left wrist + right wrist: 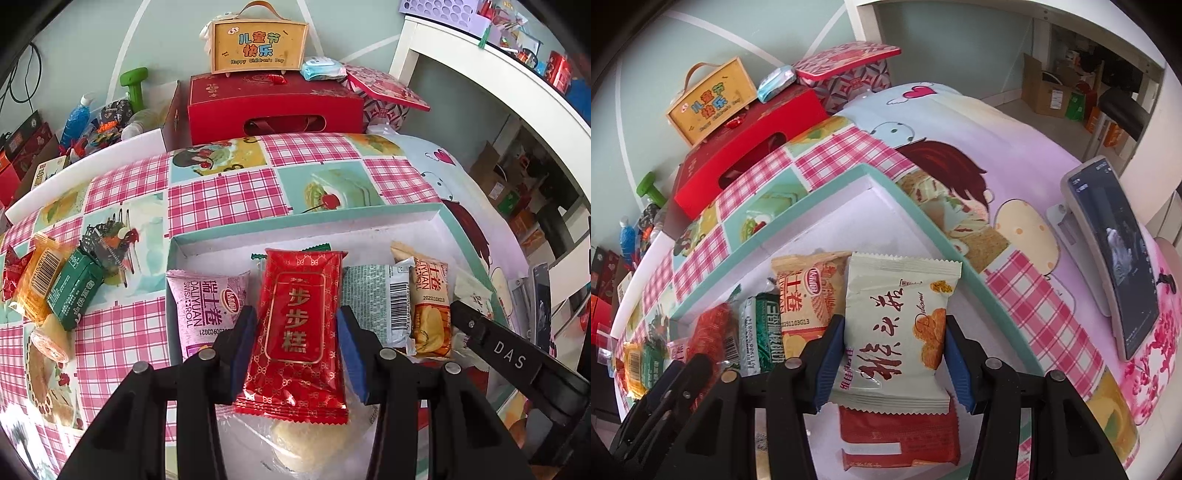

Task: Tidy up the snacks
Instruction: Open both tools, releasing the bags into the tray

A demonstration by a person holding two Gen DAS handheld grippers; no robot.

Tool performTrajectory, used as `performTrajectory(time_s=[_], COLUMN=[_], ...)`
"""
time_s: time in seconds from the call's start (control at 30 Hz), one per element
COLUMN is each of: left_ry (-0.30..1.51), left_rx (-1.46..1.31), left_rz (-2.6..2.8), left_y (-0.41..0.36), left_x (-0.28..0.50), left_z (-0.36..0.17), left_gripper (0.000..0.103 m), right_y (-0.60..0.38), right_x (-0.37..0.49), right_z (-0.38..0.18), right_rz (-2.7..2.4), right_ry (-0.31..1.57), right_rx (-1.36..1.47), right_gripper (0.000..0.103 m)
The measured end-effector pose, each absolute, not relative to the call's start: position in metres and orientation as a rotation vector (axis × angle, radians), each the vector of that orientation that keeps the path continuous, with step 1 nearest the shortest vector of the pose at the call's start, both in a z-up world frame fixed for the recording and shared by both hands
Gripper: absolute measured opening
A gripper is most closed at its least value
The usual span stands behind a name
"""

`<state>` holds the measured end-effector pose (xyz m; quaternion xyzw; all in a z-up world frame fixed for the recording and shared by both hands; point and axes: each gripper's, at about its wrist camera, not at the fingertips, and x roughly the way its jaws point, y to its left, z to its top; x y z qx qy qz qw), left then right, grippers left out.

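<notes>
The left gripper (297, 328) pinches a red snack packet (295, 332) with gold characters, its 2 blue pads pressed against the packet's long sides. The packet hangs above the white floor of a shallow tray (306, 218) with a teal rim. Under its lower end lies a clear-wrapped pale cake (295, 439).

The right gripper (894, 354) clamps a cream snack packet (897, 325) printed with red brush characters, 1 pad on each side edge. Beneath it lies a red-orange packet (897, 435) on the tray floor.

In the tray, a pink Swiss roll packet (207, 306) lies just left of the red one; a green packet with a barcode (380, 299) and an orange Swiss roll packet (430, 306) lie to its right, all close together. The strip along the tray's far rim is bare.

Outside the tray's left rim, on the pink checked tablecloth (229, 199), 3 more packets sit in a cluster: red, yellow (37, 277) and green (75, 288). A phone on a stand (1108, 258) stands well to the right of the tray. Red gift boxes (273, 107) line the table's far edge.
</notes>
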<state>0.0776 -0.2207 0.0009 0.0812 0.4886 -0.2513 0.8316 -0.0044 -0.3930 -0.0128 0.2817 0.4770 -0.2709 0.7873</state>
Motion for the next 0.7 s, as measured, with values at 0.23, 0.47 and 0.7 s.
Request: performTrajectory(time_s=[0.23, 0.47, 0.7], left_ry=[1.027, 1.07, 1.083], left_rx=[0.164, 0.161, 0.133], left_rz=[-0.535, -0.485, -0.449], left_y=[-0.219, -0.211, -0.203], left_x=[0.077, 0.079, 0.08], left_z=[0.007, 0.013, 0.022], left_gripper=[0.048, 0.058, 0.073], right_y=[-0.393, -0.395, -0.388], right_x=[-0.004, -0.006, -0.003], right_z=[-0.015, -0.012, -0.007], right_rz=[-0.582, -0.592, -0.567], right_ry=[1.038, 1.027, 1.016], right_rx=[0.612, 0.619, 0.596], right_gripper=[0.056, 0.074, 0.091])
